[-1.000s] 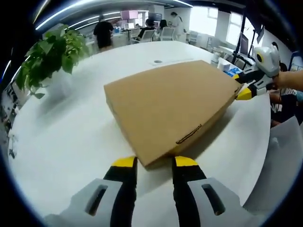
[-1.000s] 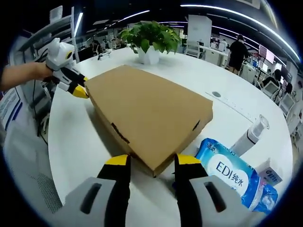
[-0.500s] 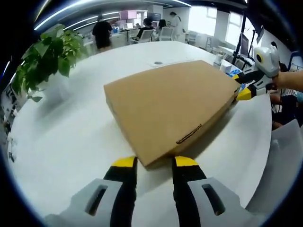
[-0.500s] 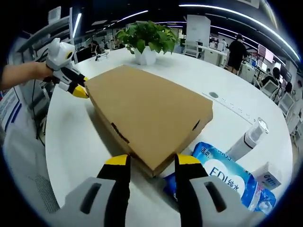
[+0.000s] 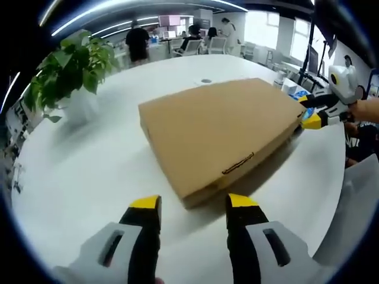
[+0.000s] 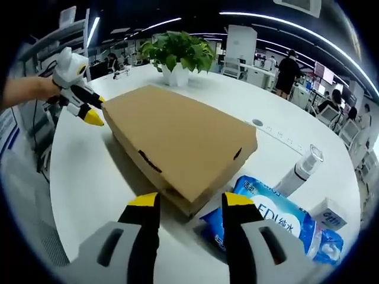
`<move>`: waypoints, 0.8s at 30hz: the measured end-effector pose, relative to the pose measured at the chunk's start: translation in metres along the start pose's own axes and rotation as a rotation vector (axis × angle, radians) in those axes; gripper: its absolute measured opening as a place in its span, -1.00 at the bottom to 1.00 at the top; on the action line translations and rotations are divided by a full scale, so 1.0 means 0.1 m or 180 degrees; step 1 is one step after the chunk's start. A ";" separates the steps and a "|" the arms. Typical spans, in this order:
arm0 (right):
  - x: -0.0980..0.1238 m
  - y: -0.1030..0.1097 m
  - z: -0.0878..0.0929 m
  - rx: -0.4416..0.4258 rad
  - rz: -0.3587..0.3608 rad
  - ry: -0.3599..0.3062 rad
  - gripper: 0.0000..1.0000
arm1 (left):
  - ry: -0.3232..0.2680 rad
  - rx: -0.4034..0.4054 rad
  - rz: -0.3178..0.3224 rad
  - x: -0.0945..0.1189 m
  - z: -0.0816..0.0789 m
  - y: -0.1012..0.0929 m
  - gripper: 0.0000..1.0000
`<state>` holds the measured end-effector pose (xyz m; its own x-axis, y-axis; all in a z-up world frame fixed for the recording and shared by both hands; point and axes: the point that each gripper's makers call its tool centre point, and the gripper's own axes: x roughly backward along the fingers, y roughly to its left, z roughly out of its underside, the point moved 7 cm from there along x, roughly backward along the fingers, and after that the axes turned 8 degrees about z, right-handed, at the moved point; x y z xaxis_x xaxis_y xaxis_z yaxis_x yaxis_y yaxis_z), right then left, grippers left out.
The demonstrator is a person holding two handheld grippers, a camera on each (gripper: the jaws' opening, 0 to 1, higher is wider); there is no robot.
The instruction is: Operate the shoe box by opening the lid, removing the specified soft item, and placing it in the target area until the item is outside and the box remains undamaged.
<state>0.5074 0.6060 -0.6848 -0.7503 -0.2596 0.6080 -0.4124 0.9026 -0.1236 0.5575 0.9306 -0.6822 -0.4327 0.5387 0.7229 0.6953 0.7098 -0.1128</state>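
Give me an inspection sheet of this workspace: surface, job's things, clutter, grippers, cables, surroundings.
Surface: white round table, bare in front of the box.
Job's things: brown cardboard shoe box, lid shut, flat on the table; soft item not seen.
Clutter: blue tissue pack beside the box, white bottle, small white carton, potted plant.
Grippers: left hand-held gripper open, at one box corner; right hand-held gripper open, at the opposite corner. Neither holds anything.
Cables: nothing seen.
Surroundings: open office, desks, several people standing in the background.

Both the left tool (image 5: 192,207) and the right tool (image 6: 190,204) are held low, jaws parted.
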 end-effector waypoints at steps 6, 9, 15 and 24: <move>0.22 -0.07 0.05 0.0046 0.0070 -0.0074 -0.10 | -0.0160 0.0079 0.0007 0.18 0.05 -0.14 -0.03; 0.35 -0.11 0.08 -0.0014 0.0083 -0.0124 -0.08 | -0.0253 0.0078 0.0018 0.27 0.07 -0.24 0.02; 0.62 -0.19 0.16 -0.0112 0.0169 -0.0160 0.04 | -0.0391 0.0052 0.0018 0.46 0.11 -0.47 0.11; 1.09 -0.32 0.40 -0.0252 0.0392 -0.0159 0.15 | -0.0622 0.0002 -0.0007 0.76 0.14 -0.72 0.21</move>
<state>0.4181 0.5357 -0.6457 -0.8183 -0.1603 0.5520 -0.2752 0.9524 -0.1315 0.4664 0.9266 -0.6285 -0.5373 0.6150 0.5771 0.6939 0.7113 -0.1118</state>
